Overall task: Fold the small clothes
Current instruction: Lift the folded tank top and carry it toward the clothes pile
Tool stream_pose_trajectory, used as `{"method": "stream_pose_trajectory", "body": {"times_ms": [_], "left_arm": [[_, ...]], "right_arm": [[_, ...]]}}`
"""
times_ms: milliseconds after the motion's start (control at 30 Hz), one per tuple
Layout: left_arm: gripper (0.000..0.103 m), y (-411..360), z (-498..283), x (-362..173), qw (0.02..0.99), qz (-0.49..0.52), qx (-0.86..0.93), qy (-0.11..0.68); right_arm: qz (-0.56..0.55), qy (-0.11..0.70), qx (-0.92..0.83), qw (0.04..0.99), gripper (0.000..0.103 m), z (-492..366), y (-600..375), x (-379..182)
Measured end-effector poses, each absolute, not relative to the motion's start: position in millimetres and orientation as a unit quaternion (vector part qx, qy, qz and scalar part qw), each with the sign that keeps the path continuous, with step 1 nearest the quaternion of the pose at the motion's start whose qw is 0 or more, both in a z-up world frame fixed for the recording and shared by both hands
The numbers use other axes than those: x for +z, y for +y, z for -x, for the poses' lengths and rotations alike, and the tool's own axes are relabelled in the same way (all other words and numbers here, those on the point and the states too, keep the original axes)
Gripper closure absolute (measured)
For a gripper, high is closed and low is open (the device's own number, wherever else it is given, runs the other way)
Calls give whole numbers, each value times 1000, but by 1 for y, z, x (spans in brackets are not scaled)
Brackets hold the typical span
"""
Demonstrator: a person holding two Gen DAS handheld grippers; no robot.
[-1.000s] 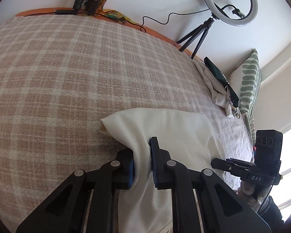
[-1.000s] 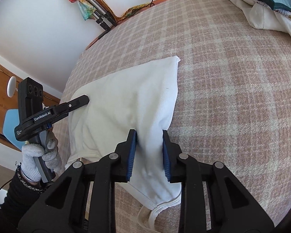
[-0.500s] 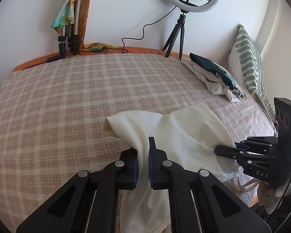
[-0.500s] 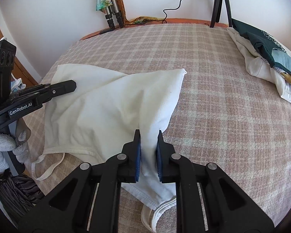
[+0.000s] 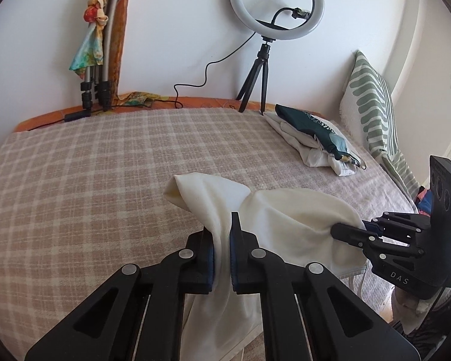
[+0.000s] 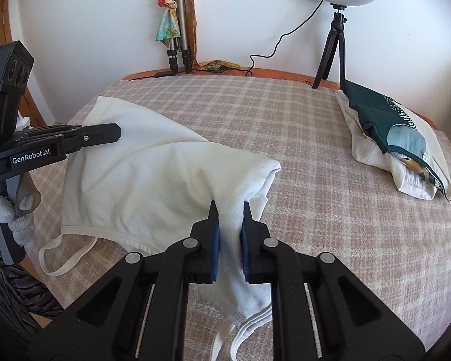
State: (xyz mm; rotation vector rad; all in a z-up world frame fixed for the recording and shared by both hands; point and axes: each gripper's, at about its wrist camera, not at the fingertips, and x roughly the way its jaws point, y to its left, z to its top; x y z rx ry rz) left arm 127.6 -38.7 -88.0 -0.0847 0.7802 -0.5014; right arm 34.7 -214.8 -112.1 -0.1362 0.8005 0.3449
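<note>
A small white top with thin straps [image 5: 285, 219] [image 6: 141, 180] lies on the checked bedspread [image 5: 75, 180], its near part lifted and bunched. My left gripper [image 5: 222, 225] is shut on a fold of its near edge, and cloth hangs down between the fingers. Over on the right of the left wrist view, the right gripper [image 5: 335, 228] pinches the other side of the top. In its own view my right gripper [image 6: 230, 207] is shut on the top's corner, with hem and straps dangling below. The left gripper [image 6: 117, 132], held by a gloved hand [image 6: 3, 213], grips the far left side.
A pile of folded clothes, white with a dark green piece on top [image 5: 312, 138] [image 6: 391, 150], lies at the bed's right. A ring light on a tripod [image 5: 276, 3], folded tripods with a scarf [image 5: 99, 60] and a cable stand by the wall. A striped pillow [image 5: 372, 111] leans far right.
Both grippers have risen and rolled level, lifting the top's near edge off the bedspread so it bunches. The right jaws have closed tighter on the cloth.
</note>
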Motion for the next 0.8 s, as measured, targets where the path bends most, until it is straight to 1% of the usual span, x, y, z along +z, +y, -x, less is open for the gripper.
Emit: {"method": "stream_pose_trajectory", "body": {"times_ms": [133, 267, 333, 400, 467, 533, 700, 733, 767, 800], "left_arm": [[97, -52, -130, -81, 897, 30, -248, 365], [97, -53, -142, -92, 887, 18, -242, 393], [97, -42, -151, -103, 882, 37, -229, 409], [97, -31, -158, -113, 876, 57, -221, 426], [97, -26, -161, -119, 873, 63, -215, 432], [97, -23, -164, -121, 871, 66, -216, 437], [97, -25, -165, -123, 868, 68, -218, 440], [97, -26, -165, -123, 869, 67, -218, 440], [97, -27, -165, -123, 869, 67, -219, 439], [97, -27, -165, -122, 870, 66, -219, 437]], "right_arm": [[42, 389, 168, 905, 90, -36, -231, -107], [-89, 456, 232, 855, 90, -56, -253, -126], [-122, 484, 233, 834, 89, -65, -258, -143], [-129, 504, 213, 827, 85, -73, -263, -156], [-154, 522, 214, 811, 73, -77, -270, -168], [-204, 536, 233, 785, 71, -81, -279, -181], [-266, 525, 261, 765, 71, -84, -282, -197], [-263, 521, 264, 768, 74, -85, -278, -198], [-250, 520, 260, 774, 87, -86, -271, -196], [-232, 524, 253, 780, 88, -87, -262, -195]]}}
